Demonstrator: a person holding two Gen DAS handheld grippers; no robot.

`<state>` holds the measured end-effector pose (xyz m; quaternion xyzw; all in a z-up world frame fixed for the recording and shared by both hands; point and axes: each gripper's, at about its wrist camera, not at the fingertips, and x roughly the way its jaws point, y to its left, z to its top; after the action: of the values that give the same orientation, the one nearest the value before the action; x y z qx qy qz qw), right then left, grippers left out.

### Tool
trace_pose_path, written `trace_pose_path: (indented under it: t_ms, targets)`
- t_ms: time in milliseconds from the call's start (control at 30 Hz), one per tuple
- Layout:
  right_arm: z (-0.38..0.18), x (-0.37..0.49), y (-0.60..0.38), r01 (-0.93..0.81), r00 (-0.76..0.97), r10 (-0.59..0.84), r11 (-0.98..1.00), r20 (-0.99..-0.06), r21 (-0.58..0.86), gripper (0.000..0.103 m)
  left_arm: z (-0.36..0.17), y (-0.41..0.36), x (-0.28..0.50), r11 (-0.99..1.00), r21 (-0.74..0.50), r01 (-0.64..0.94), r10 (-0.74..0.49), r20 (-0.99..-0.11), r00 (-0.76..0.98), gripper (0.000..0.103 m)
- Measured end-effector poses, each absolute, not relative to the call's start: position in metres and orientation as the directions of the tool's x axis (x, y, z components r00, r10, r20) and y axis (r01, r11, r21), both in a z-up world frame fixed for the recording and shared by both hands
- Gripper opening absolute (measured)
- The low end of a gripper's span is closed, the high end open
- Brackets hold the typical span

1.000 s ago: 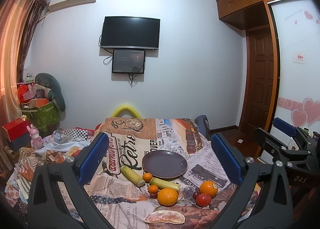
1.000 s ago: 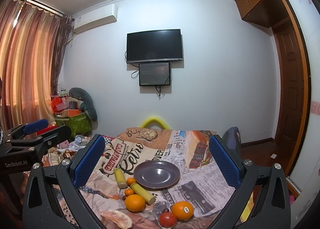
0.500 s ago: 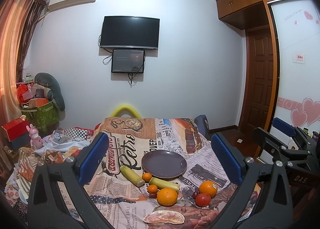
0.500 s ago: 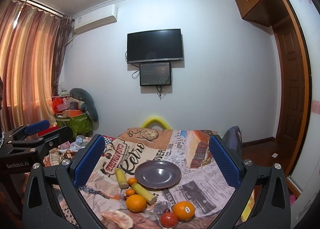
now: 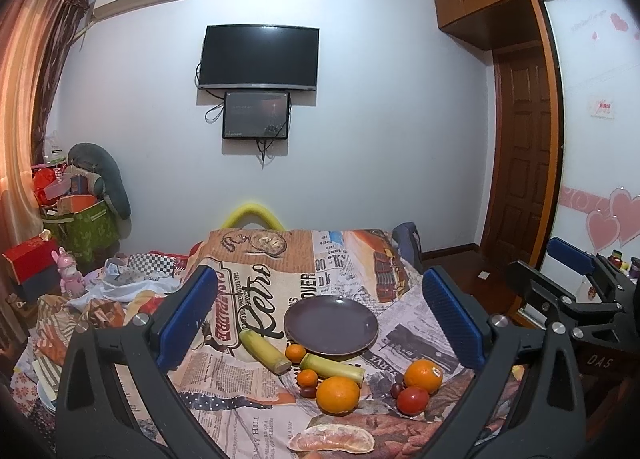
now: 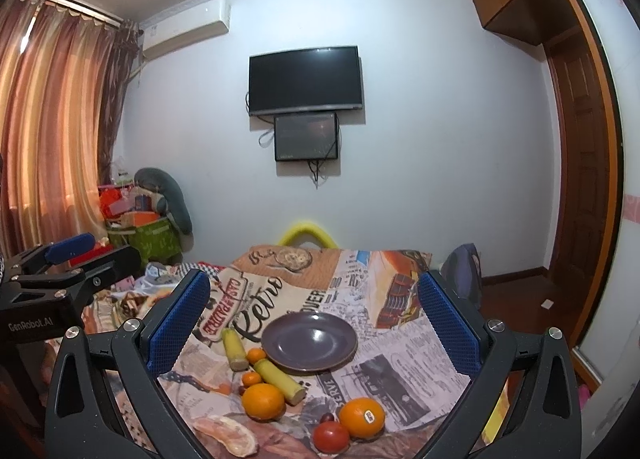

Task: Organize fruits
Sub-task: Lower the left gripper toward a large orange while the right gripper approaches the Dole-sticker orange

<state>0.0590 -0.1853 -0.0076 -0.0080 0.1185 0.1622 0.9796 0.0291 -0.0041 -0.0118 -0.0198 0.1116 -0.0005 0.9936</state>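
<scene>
On the tablecloth (image 5: 256, 291) I read "Retro" in big black script, a badge reading "GAS&PAUDRE" as best I can make out, and newsprint scraps "OVER", "SERVE" and "HILL". From the right wrist view, the left gripper (image 6: 60, 279) body carries "GenRobot.AI". From the left wrist view, the right gripper (image 5: 576, 283) body shows "DAS".

White wall (image 5: 380, 119) carries a television (image 5: 259, 57); striped curtains (image 6: 44, 131), wooden door (image 5: 524, 155)
</scene>
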Motion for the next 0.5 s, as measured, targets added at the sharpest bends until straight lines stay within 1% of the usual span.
trace_pose_path:
  t_ms: [67, 100, 167, 200, 300, 367, 467, 500]
  targets:
    - [-0.013, 0.065, -0.188, -0.312, 0.917, 0.306, 0.950, -0.255, 0.018, 0.103, -0.016, -0.004, 0.038, 0.999, -0.036, -0.003, -0.005, -0.233, 0.973, 0.103]
    - [-0.020, 0.073, -0.191, -0.311, 0.911, 0.304, 0.950, -0.279, 0.018, 0.103, -0.019, -0.003, 0.041, 0.999, -0.035, -0.001, -0.007, -0.240, 0.971, 0.103]
    - [-0.027, 0.080, -0.196, -0.304, 0.904, 0.298, 0.952, -0.306, 0.028, 0.103, -0.026, -0.002, 0.055, 0.999, -0.038, 0.010, -0.020, -0.271, 0.962, 0.103]
    - [-0.035, 0.089, -0.202, -0.291, 0.895, 0.287, 0.956, -0.342, 0.040, 0.103, -0.028, -0.001, 0.060, 0.999, -0.043, 0.014, -0.026, -0.284, 0.958, 0.103]
    - [-0.048, 0.101, -0.211, -0.279, 0.878, 0.279, 0.959, -0.388, 0.058, 0.103, -0.042, 0.003, 0.081, 0.998, -0.067, 0.018, -0.041, -0.350, 0.936, 0.103]
    - [-0.061, 0.112, -0.220, -0.258, 0.862, 0.260, 0.964, -0.435, 0.065, 0.103, -0.054, 0.006, 0.096, 0.996, -0.085, 0.022, -0.054, -0.399, 0.915, 0.103]
    - [-0.071, 0.124, -0.226, -0.239, 0.840, 0.239, 0.969, -0.487, 0.064, 0.103, -0.074, 0.008, 0.116, 0.997, -0.083, 0.011, -0.048, -0.462, 0.886, 0.103]
    - [-0.075, 0.128, -0.229, -0.235, 0.830, 0.234, 0.970, -0.505, 0.063, 0.103, -0.080, 0.008, 0.122, 0.997, -0.074, 0.006, -0.040, -0.479, 0.877, 0.098]
